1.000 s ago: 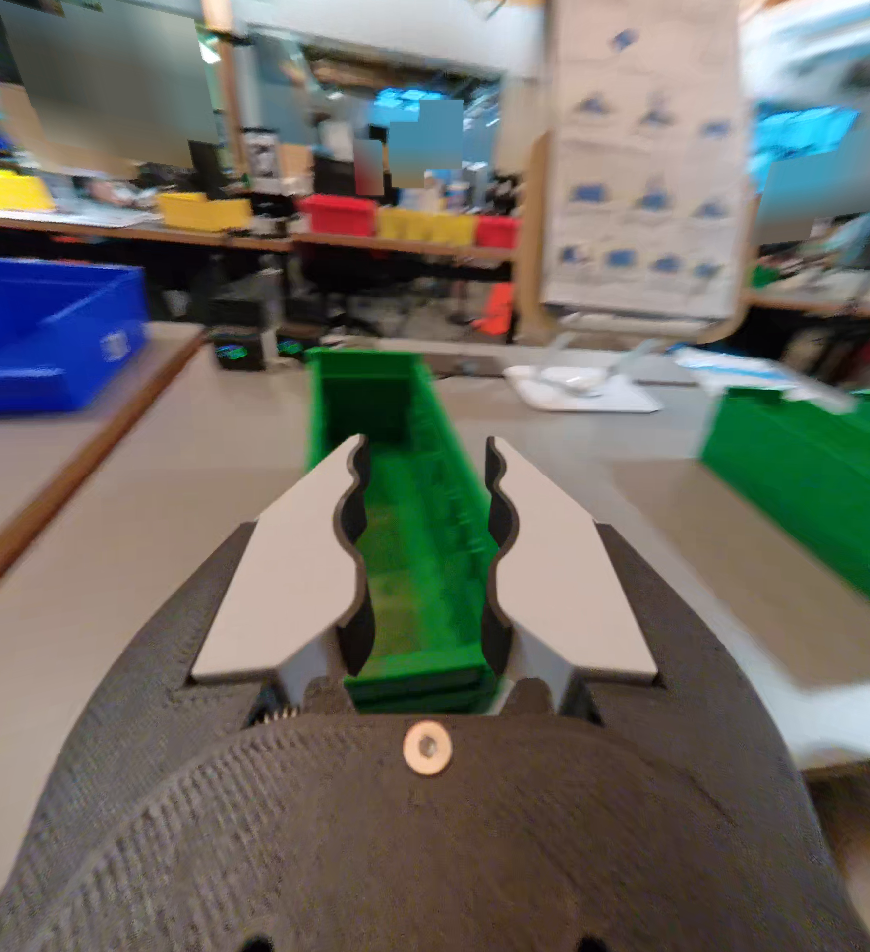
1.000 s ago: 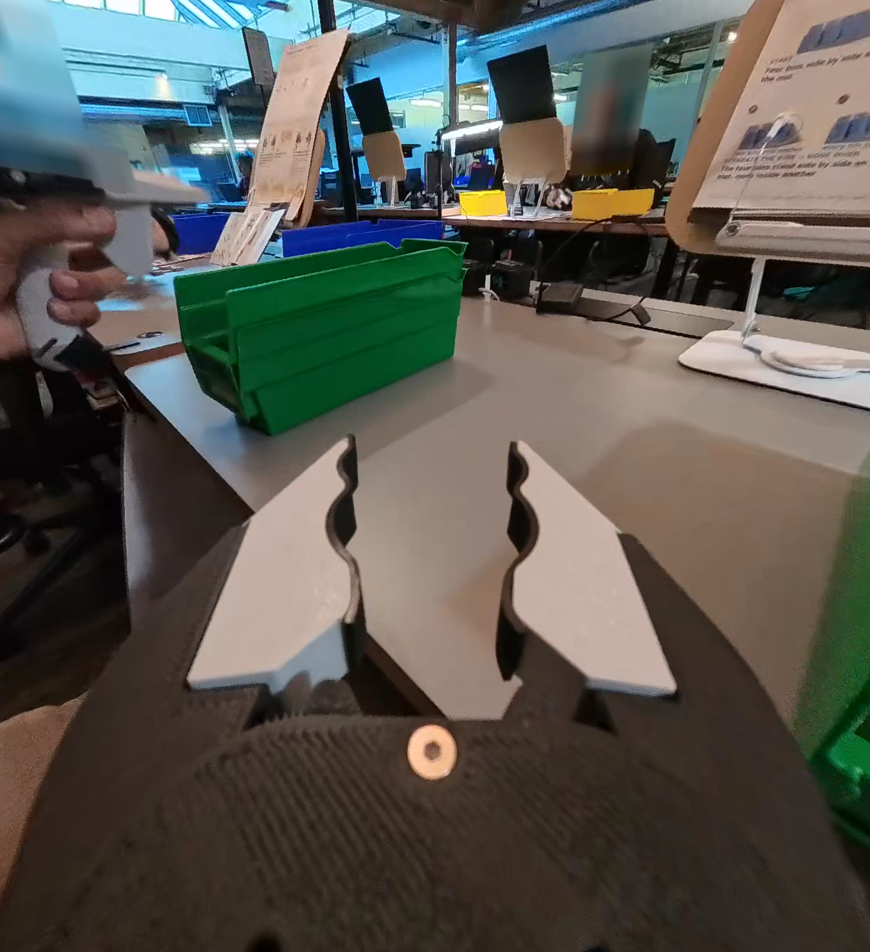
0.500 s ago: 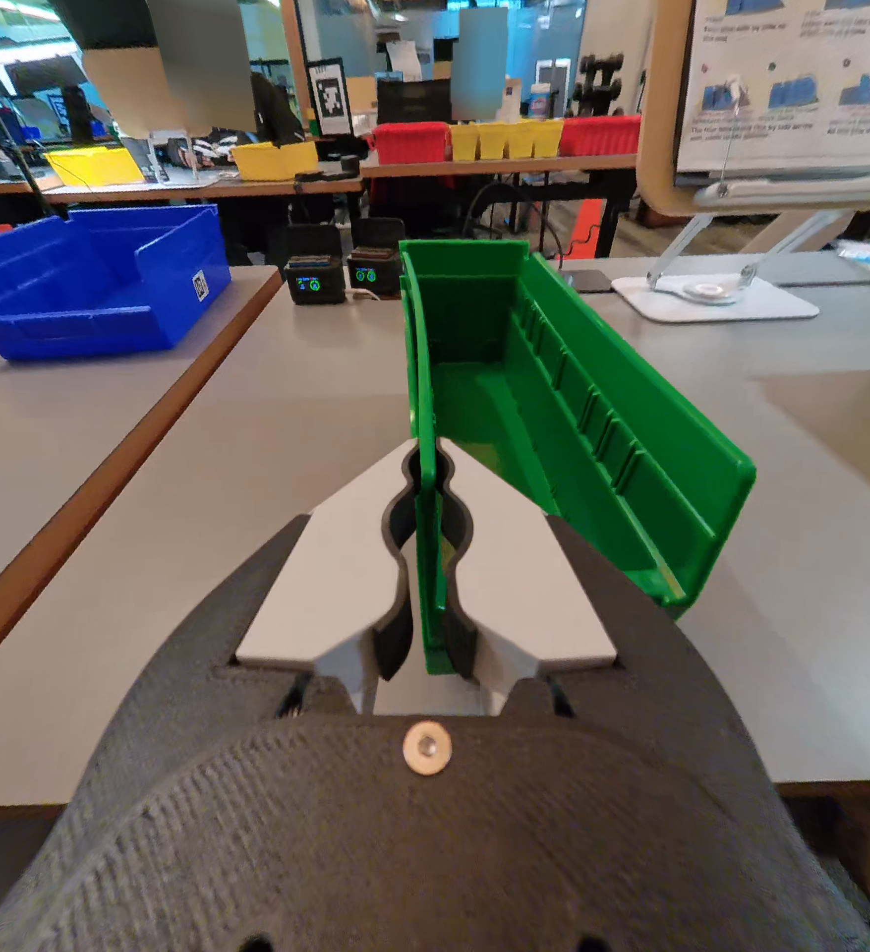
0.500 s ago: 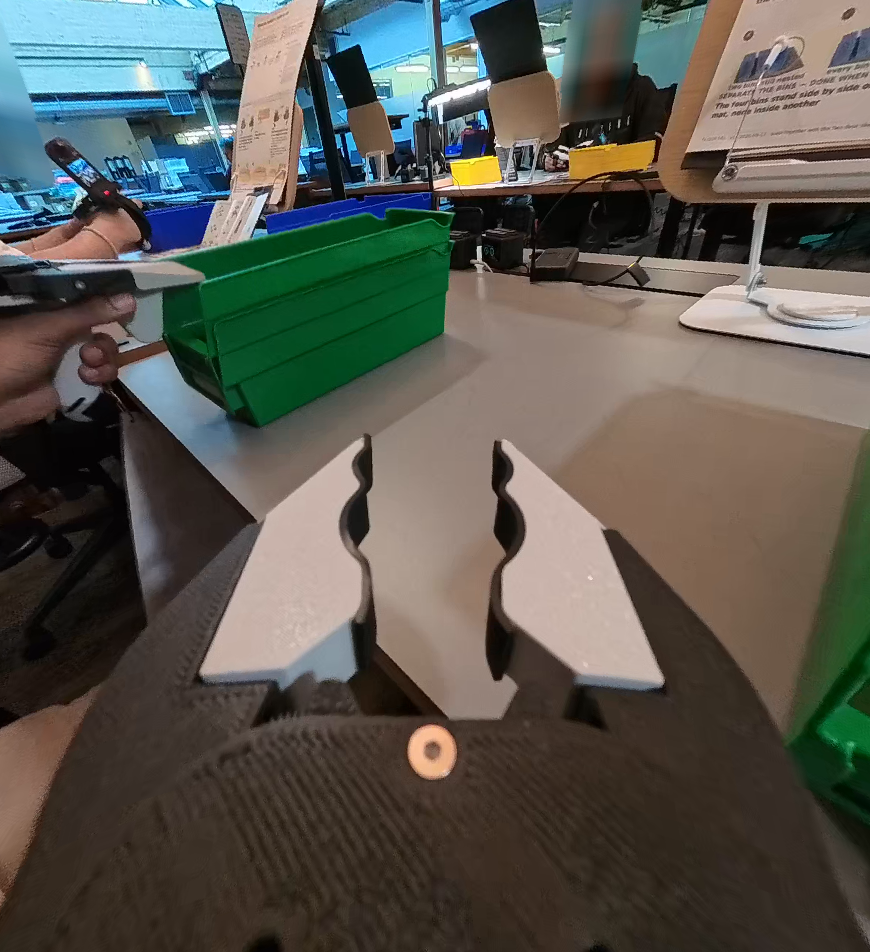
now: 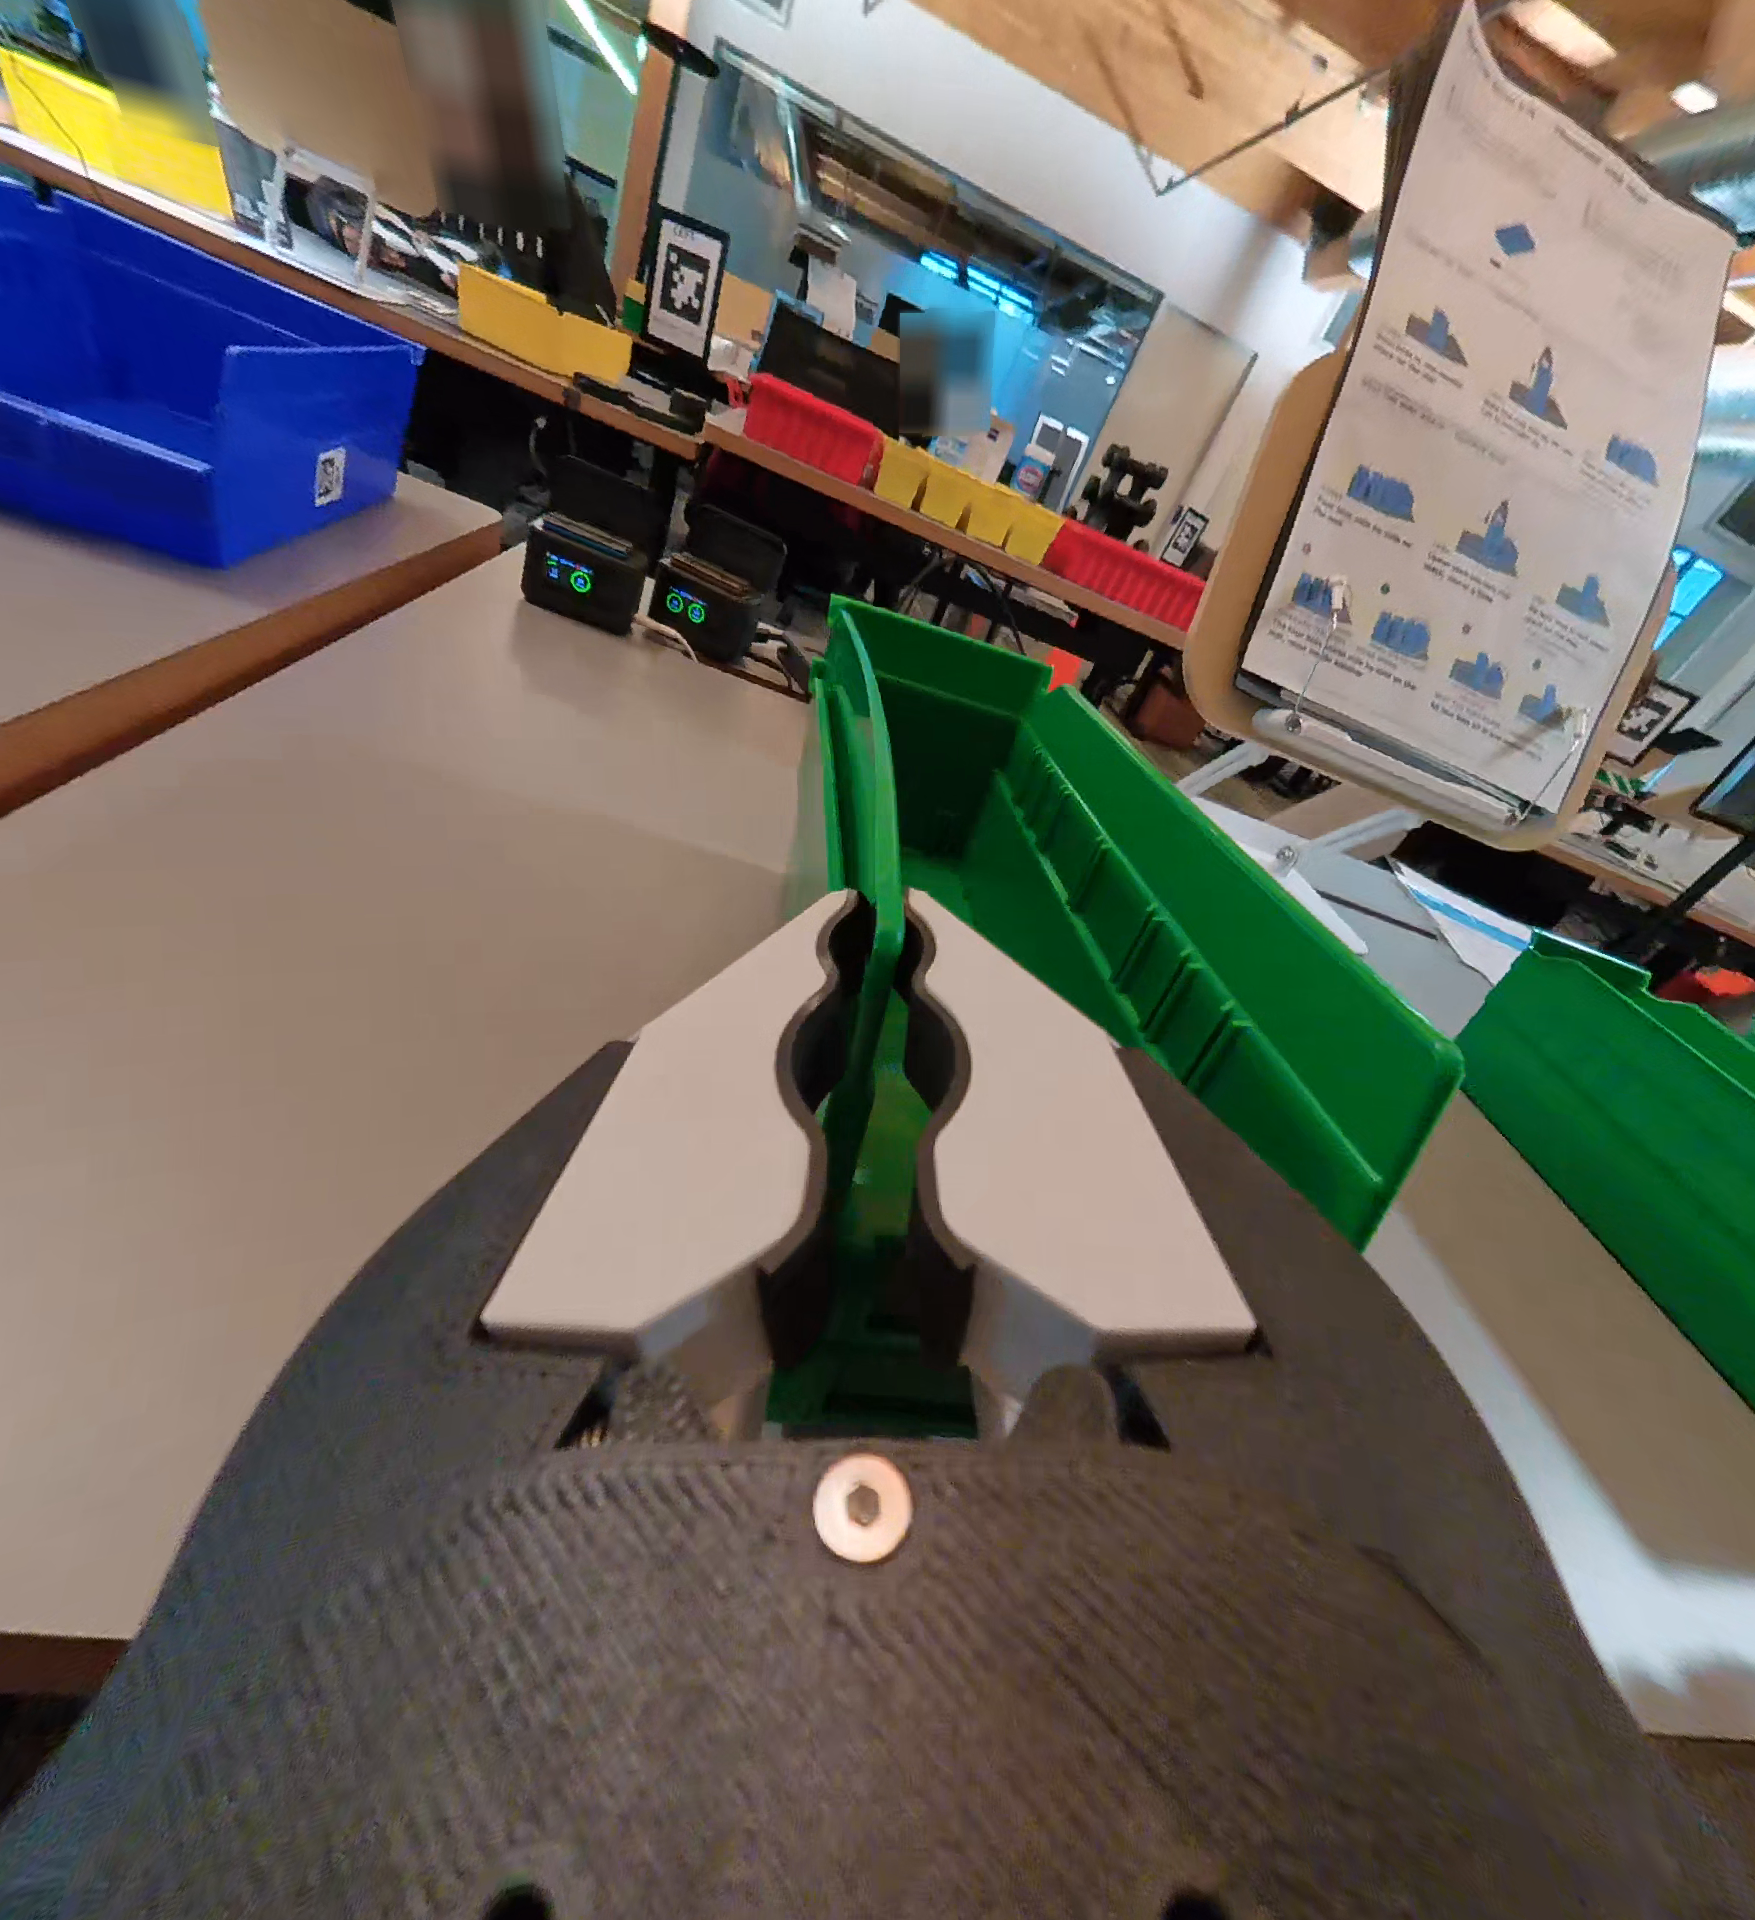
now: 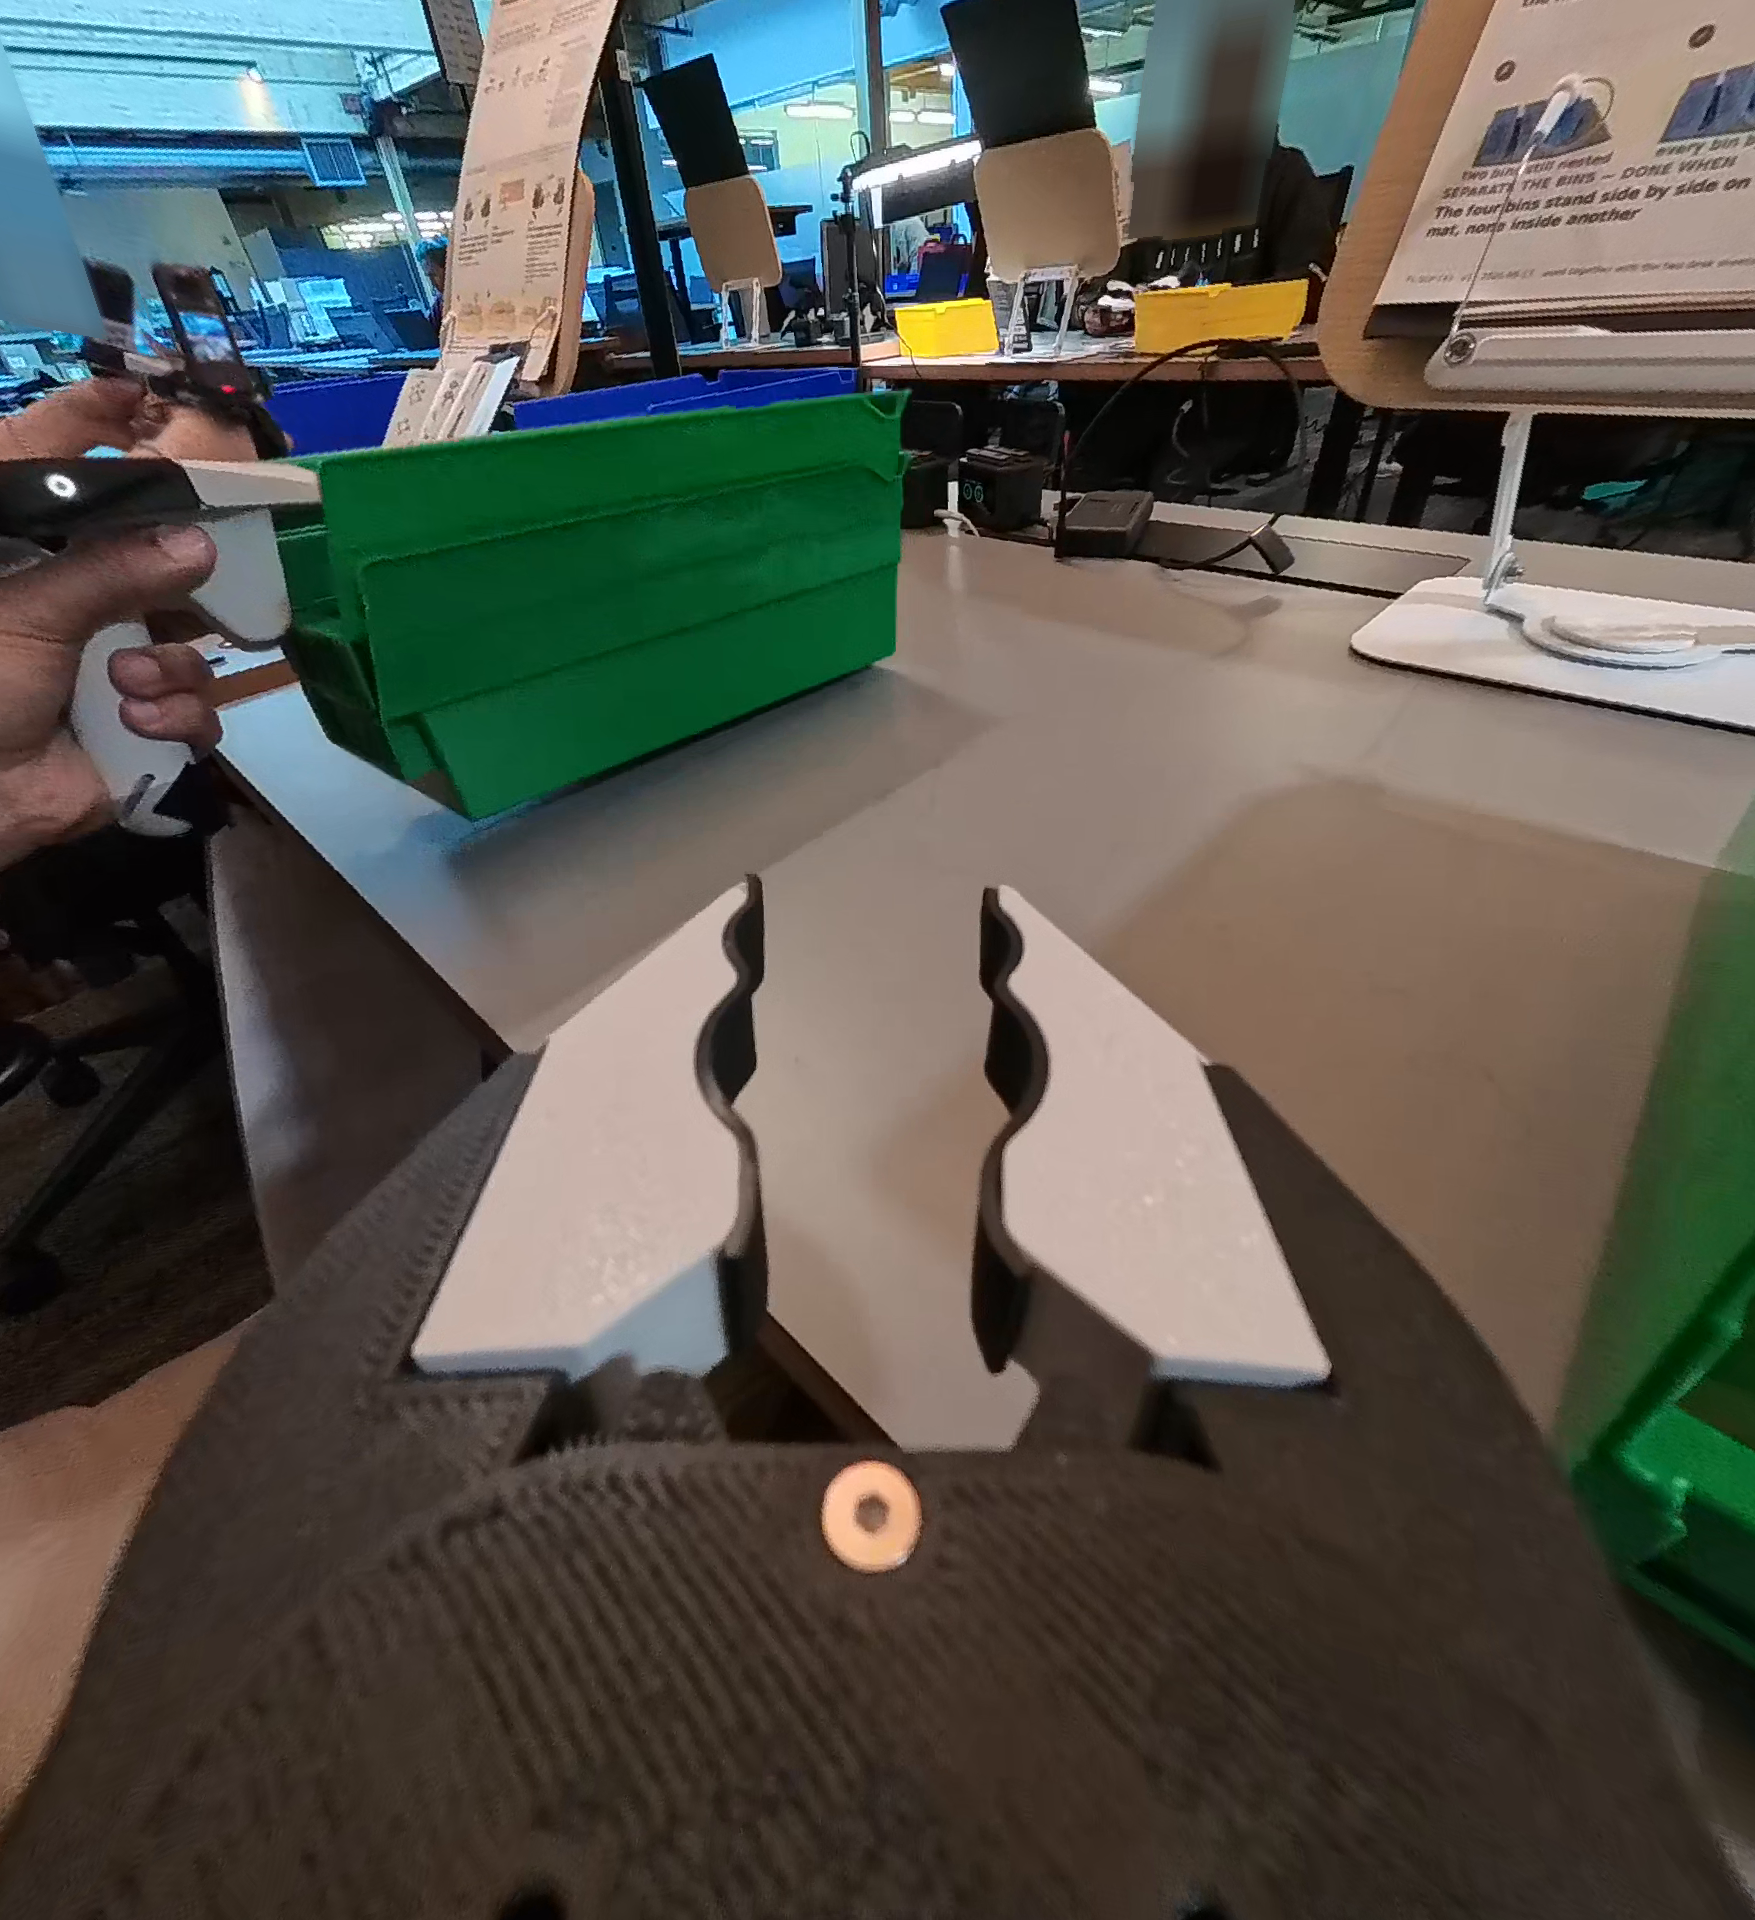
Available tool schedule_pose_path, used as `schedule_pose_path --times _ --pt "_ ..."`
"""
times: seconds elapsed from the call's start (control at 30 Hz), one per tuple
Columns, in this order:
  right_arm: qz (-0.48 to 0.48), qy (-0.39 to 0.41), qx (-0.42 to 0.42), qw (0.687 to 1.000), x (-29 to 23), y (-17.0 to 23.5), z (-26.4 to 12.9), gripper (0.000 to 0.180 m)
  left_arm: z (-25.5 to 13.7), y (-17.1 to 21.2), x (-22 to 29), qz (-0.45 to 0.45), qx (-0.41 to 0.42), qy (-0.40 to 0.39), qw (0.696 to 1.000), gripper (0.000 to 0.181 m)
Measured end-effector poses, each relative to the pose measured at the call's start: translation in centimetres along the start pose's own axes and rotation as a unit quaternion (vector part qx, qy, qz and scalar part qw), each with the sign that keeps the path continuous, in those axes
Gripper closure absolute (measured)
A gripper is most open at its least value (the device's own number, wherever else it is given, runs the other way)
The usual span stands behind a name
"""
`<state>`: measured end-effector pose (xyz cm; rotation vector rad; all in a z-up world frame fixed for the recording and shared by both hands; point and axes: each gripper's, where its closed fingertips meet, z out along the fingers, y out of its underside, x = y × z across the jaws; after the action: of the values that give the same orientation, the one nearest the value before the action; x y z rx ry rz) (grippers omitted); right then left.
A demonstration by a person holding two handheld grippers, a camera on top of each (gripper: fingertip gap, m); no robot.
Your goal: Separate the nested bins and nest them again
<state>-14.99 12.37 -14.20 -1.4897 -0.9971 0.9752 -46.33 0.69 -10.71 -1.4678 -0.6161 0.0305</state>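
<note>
My left gripper (image 5: 878,920) is shut on the left side wall of a long green bin (image 5: 1143,966), which is tilted. In the right wrist view this bin (image 6: 624,499) is raised above the green bins nested under it (image 6: 644,717), with the left gripper (image 6: 265,488) at its near end. My right gripper (image 6: 868,904) is open and empty above the grey table (image 6: 1268,883). Another green bin (image 6: 1746,1351) stands close on its right and also shows in the left wrist view (image 5: 1683,1143).
A blue bin (image 5: 125,416) sits on the neighbouring table to the left. Two black chargers (image 5: 634,592) stand behind the bins. An instruction board (image 6: 1631,156) on a white stand base (image 6: 1579,644) is at the back right. A person's hand (image 6: 21,675) holds the left gripper.
My left gripper has shut on the green bin's side wall, then lifted and tilted that bin. My right gripper's fingers have come a little closer together but stay open.
</note>
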Motion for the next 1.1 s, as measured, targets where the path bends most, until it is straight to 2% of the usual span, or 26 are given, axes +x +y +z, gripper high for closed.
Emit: schedule_pose_path --times 0.2,0.37,0.5,0.77,0.97,1.1 --pt "-0.002 -0.001 -0.004 1.000 0.0 0.2 0.1 0.140 -0.5 -1.0 0.1 -0.016 0.034 -0.001 0.999 0.181" --pt "-0.003 -0.001 -0.005 1.000 -0.1 0.2 0.1 0.140 -0.6 -1.3 0.9 0.018 0.044 0.000 0.999 0.181" --pt "-0.001 -0.002 -0.006 1.000 -0.1 0.3 0.2 0.140 -0.6 -1.5 1.1 -0.011 0.051 0.012 0.999 0.178" --pt "-0.005 -0.002 -0.007 1.000 -0.3 0.3 0.2 0.140 -1.6 -3.5 1.8 -0.005 0.089 0.027 0.996 0.181" --pt "-0.006 -0.001 0.003 1.000 -0.3 -0.1 0.1 0.141 -3.4 -6.9 5.4 0.002 0.148 0.069 0.987 0.180" --pt "-0.028 -0.007 0.032 0.999 -1.3 -1.4 -0.3 0.139 -3.9 -7.3 9.5 0.007 0.146 0.109 0.983 0.181"
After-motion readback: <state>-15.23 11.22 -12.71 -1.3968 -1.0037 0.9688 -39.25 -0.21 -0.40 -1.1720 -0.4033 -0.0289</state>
